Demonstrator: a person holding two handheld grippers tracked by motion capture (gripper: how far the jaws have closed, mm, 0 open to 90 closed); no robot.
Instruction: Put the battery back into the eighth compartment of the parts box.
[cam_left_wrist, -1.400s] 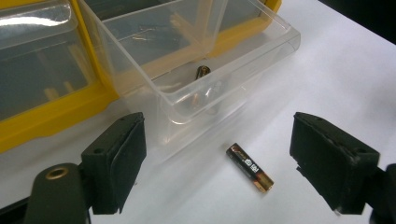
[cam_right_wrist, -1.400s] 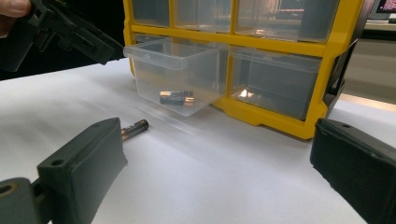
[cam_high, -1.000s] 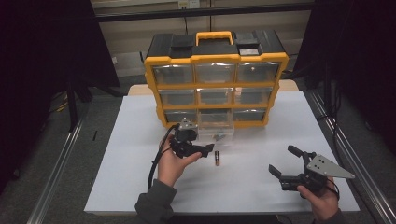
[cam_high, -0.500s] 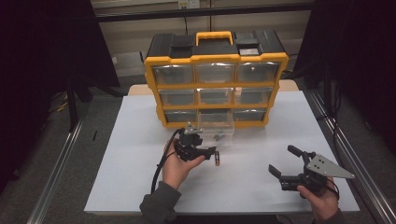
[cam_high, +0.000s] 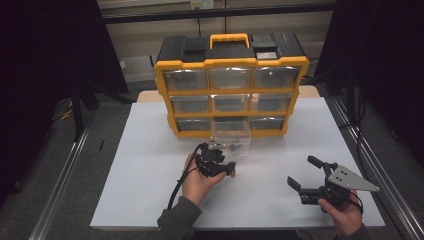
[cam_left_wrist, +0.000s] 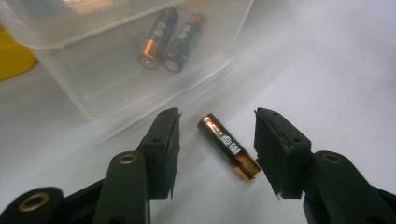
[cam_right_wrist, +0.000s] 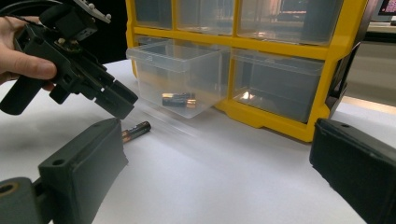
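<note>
On the white table top (cam_high: 150, 165), just in front of the pulled-out clear drawer (cam_left_wrist: 93, 88), we see a single battery (cam_left_wrist: 229, 147) lying flat between the two jaws of our left gripper (cam_left_wrist: 217, 149). Its gold end points toward the camera in the left gripper view, and it lies at a slant, nearer the right-hand jaw there. The jaws have just been closing around it, yet bare table shows on both sides of the battery, so nothing is clamped: the pads do not press on it.

Inside the drawer we make out two more batteries (cam_left_wrist: 170, 37) lying side by side against its floor. From the right gripper view the same loose battery (cam_right_wrist: 136, 130) rests on the table beneath the tips of the left gripper (cam_right_wrist: 114, 100), near the drawer's front wall.

The drawer belongs to the bottom row, middle slot, of the yellow organiser (cam_high: 231, 90), which stands at the far side of the table with its black top and yellow handle.

Our right gripper (cam_high: 305, 175) sits well apart, near the table's right front, its jaws spread wide with nothing between them.
</note>
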